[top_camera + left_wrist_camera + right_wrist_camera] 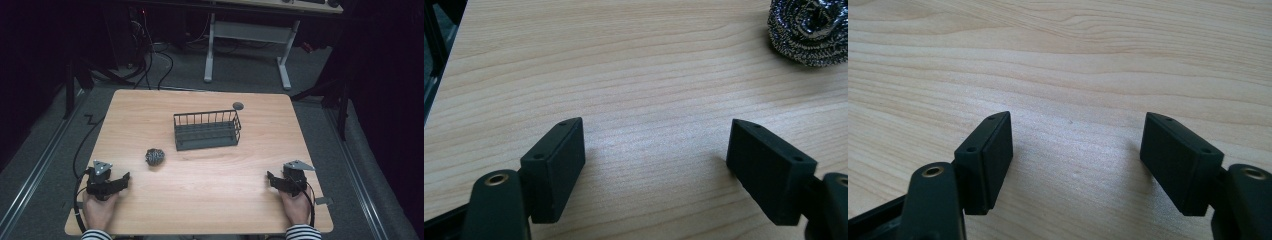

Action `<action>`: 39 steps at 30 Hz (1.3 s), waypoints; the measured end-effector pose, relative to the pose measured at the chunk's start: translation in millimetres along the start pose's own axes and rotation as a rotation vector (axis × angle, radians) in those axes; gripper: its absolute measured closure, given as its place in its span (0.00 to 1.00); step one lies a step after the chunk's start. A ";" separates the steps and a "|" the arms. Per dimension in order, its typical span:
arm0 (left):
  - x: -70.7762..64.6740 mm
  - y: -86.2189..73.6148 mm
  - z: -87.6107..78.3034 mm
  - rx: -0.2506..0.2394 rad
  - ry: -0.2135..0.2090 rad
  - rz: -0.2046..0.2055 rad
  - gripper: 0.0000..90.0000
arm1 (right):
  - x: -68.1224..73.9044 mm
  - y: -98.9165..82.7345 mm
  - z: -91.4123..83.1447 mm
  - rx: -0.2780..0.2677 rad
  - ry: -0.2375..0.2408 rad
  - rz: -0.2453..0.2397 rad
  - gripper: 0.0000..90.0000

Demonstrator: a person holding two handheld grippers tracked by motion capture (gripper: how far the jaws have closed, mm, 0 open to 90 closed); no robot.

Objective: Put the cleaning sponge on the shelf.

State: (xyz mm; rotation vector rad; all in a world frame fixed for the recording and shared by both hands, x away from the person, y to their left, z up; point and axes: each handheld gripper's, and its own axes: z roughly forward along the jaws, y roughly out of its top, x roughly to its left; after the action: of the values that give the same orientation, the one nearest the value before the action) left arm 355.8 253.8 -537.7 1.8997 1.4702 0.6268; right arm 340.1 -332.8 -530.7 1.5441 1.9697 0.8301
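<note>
A steel-wool scouring ball (155, 157) lies on the wooden table (210, 200), left of centre; in the left gripper view the scouring ball (811, 30) sits at the top right. A dark wire basket (207, 130) stands at mid-table, empty as far as I can tell. My left gripper (122, 181) rests near the front left corner, jaws wide apart (656, 160) with bare wood between them. At the front right my right gripper (272, 179) lies on the table, likewise open (1078, 160) and holding nothing.
A small dark round object (238, 105) lies behind the basket near the far edge. Beyond the table stand a white desk frame (247, 35) and floor cables (150, 60). A black cable (82, 145) trails off the left edge.
</note>
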 end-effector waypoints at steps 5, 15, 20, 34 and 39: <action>0.1 0.2 0.4 -0.001 -0.004 -0.002 0.26 | -0.1 0.0 0.0 0.000 0.001 0.000 0.32; -0.8 1.0 1.2 -0.003 0.006 -0.016 0.26 | -0.2 0.0 0.0 0.000 0.002 0.000 0.32; -0.7 0.8 0.3 -0.012 -0.015 -0.031 0.28 | -0.2 0.0 0.0 0.000 0.001 0.000 0.32; -21.2 4.4 -8.5 -0.043 -0.110 0.015 0.29 | -0.2 -0.1 -0.1 -0.001 0.003 0.000 0.32; -35.9 20.1 -14.8 -0.071 -0.151 0.055 0.27 | -0.3 -0.1 -0.1 -0.001 0.003 0.000 0.32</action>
State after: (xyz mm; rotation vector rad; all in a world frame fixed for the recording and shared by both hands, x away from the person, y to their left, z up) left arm 349.2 218.8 -512.3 1.8941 1.2885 0.5401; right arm 340.0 -333.1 -530.7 1.5431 1.9714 0.8328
